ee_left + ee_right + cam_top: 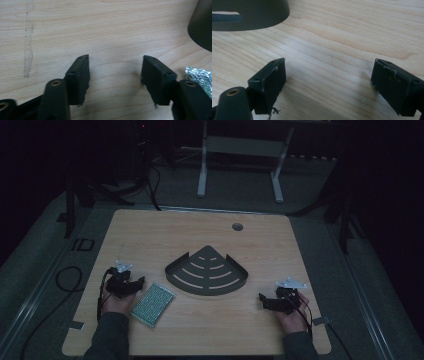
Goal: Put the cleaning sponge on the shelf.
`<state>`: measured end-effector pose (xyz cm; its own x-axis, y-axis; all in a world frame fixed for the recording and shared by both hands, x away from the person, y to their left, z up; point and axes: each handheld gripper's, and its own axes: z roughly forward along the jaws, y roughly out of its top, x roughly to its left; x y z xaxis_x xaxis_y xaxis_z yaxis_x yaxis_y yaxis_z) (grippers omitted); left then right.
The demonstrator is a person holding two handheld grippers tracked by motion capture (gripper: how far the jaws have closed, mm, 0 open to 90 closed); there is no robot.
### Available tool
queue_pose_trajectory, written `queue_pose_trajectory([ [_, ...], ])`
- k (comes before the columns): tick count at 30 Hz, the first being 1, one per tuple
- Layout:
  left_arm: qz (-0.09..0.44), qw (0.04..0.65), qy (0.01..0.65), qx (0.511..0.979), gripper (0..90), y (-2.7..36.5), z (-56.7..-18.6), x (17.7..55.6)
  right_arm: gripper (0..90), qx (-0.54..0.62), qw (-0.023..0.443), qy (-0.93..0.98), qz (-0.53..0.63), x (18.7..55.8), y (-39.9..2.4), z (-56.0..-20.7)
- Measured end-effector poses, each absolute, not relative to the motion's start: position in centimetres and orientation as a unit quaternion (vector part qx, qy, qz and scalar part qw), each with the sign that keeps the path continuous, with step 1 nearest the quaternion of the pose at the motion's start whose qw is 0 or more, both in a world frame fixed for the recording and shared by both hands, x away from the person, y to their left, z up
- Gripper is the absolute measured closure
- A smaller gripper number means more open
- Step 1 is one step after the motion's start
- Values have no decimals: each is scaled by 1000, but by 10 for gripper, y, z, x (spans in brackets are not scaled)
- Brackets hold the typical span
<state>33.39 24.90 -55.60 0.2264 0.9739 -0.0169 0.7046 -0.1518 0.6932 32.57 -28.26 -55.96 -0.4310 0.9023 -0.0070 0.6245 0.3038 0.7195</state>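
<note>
A dark fan-shaped slotted tray [207, 271] lies in the middle of the wooden table [150, 235]. A green sparkly rectangular pad [153, 303] lies at the front left, just right of my left gripper [137, 282]. In the left gripper view the left gripper [115, 72] stands open over bare wood, with the pad's edge [200, 76] at the right and the tray's rim [202, 27] at the upper right. My right gripper [262, 299] rests at the front right; in the right gripper view the right gripper [328, 80] is open and empty, the tray [249, 15] at upper left.
A round cable hole [237, 226] sits near the table's far edge. Behind the table stands a white frame [240, 160] on a dark floor. Cables [65, 280] trail off the left side. A strip of tape residue [28, 50] marks the wood.
</note>
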Motion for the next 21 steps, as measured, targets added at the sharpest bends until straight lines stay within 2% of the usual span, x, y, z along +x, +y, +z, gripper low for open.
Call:
queue_pose_trajectory([
  [2, 226, 302, 576, 725, 469, 248, -554, 333, 123, 490, 211, 779, 329, 326, -283, -560],
  [10, 215, 332, 553, 733, 530, 245, -538, 322, 124, 490, 211, 780, 329, 326, -283, -560],
  [16, 205, 323, 537, 752, 554, 241, -529, 316, 123, 489, 211, 780, 329, 326, -283, -560],
  [21, 187, 335, 527, 758, 632, 239, -522, 309, 123, 489, 211, 780, 329, 326, -283, -560],
])
